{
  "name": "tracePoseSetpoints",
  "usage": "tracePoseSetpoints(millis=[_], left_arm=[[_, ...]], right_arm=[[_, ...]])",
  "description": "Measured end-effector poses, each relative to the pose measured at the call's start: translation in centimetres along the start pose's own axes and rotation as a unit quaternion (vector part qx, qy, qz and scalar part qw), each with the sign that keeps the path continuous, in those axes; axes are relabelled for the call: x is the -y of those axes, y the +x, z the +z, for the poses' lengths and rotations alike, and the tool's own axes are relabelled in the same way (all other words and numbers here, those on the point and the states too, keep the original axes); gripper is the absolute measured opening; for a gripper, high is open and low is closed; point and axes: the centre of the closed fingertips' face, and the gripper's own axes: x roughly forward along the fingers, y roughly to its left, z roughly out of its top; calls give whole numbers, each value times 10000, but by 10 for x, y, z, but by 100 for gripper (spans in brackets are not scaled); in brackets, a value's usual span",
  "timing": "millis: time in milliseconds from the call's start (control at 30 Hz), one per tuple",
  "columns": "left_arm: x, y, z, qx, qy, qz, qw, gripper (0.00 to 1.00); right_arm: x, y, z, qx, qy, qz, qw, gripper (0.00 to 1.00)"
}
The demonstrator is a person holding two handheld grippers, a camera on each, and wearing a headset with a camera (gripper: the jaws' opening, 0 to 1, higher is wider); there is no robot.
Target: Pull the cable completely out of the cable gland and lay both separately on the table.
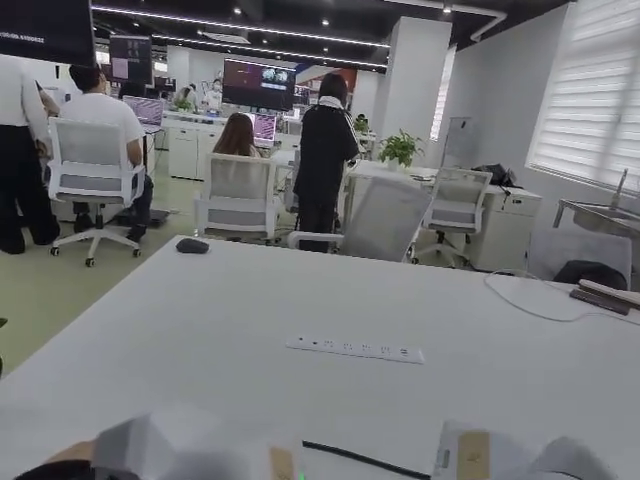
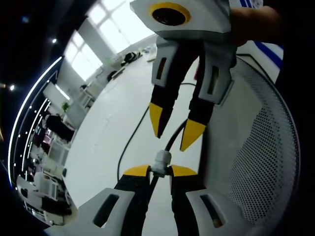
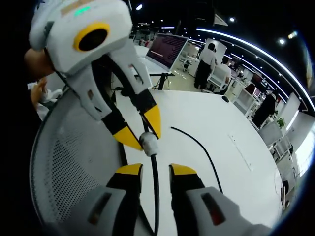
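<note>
A small white cable gland (image 2: 161,161) sits between the yellow tips of my left gripper (image 2: 160,171), which is shut on it. A black cable (image 2: 173,140) runs out of the gland and passes between the jaws of my right gripper (image 2: 174,127), which comes in from above and is open. In the right gripper view, the left gripper (image 3: 141,132) holds the gland (image 3: 149,144) just ahead of my right gripper (image 3: 156,169). The cable (image 3: 155,187) lies in the gap without being pinched. In the head view, a stretch of the cable (image 1: 365,461) lies on the white table (image 1: 250,320).
A white power strip (image 1: 355,350) lies mid-table, with a dark mouse (image 1: 192,245) at the far edge. A white perforated mesh surface (image 2: 261,162) is close beside both grippers. Loose cable (image 3: 199,145) curves over the tabletop. Chairs and people are beyond the table.
</note>
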Motion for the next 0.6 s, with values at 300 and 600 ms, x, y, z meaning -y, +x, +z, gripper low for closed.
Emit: tracePoseSetpoints(millis=[300, 600], left_arm=[[2, 0, 2, 36, 36, -13, 10000, 17], [4, 2, 6, 90, 48, -60, 9999, 16]], right_arm=[[-2, 8, -7, -211, -169, 43, 9996, 18], [0, 6, -17, -174, -90, 8, 9998, 3]])
